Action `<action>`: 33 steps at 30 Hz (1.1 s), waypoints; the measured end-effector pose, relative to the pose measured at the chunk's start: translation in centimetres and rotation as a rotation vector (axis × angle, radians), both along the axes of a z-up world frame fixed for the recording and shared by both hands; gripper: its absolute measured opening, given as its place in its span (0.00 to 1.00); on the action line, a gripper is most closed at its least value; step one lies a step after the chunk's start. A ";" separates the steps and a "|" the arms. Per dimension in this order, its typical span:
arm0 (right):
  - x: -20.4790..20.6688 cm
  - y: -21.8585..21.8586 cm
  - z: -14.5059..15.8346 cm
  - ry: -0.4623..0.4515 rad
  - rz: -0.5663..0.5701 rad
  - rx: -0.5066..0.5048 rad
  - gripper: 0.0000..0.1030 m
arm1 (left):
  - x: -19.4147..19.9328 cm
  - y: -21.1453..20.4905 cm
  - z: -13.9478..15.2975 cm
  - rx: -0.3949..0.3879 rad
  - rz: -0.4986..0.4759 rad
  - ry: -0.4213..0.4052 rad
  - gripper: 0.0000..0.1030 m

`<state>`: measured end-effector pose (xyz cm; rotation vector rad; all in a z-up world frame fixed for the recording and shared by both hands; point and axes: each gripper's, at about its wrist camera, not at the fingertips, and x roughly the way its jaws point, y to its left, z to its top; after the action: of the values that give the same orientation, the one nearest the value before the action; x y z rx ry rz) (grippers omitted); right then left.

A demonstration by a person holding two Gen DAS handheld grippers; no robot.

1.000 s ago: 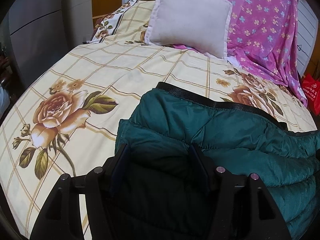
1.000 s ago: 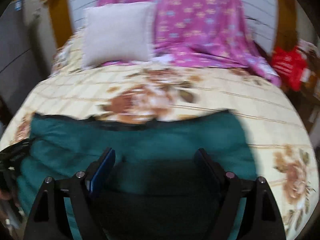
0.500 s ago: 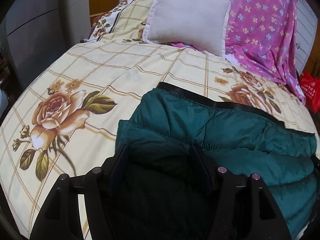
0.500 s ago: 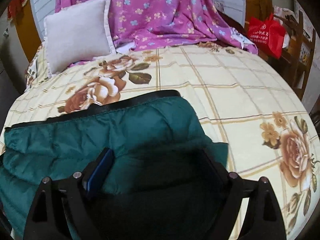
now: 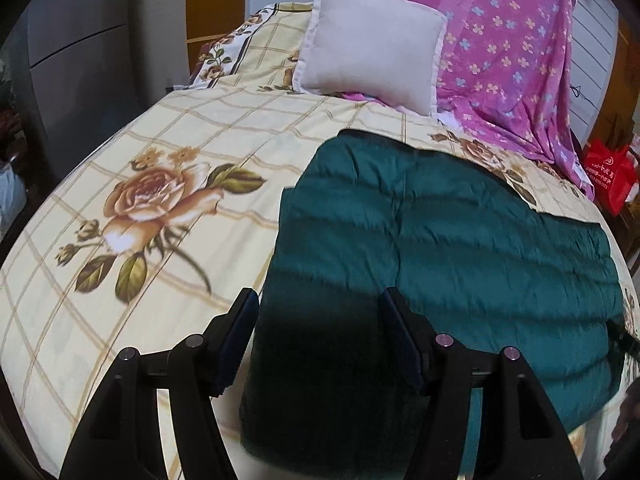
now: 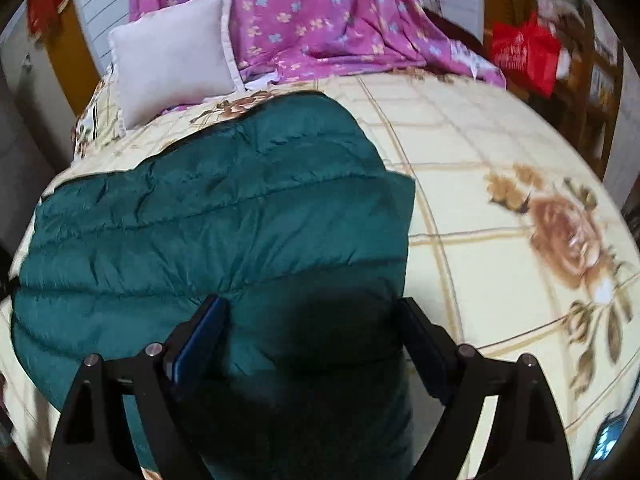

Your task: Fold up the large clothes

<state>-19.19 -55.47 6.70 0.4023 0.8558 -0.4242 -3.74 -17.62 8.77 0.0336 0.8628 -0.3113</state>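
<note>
Covering more bedspread (image 5: 168, 136): green jacket (image 5: 460, 232).

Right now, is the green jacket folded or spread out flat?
Folded. The green jacket lies on the bed as a compact padded rectangle with straight edges, no sleeves sticking out.

A dark green quilted jacket (image 6: 224, 216) lies spread on the rose-print bedspread (image 6: 480, 200), filling the left and centre of the frame. The right gripper (image 6: 312, 320) hangs over its lower right part, jaws wide apart. A pale pillow (image 6: 172, 56) leans upper left beside pink flowered cloth (image 6: 320, 12); a red bag (image 6: 524, 52) sits upper right.
</note>
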 end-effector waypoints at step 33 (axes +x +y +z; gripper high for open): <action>-4.7 5.0 3.3 -0.105 0.034 -0.070 0.93 | -2.3 1.3 -2.4 -0.058 0.009 0.022 0.48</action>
<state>-23.93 -50.52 9.96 0.3422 0.7432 -0.3971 -6.03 -16.33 6.41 -0.0279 0.8751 -0.3283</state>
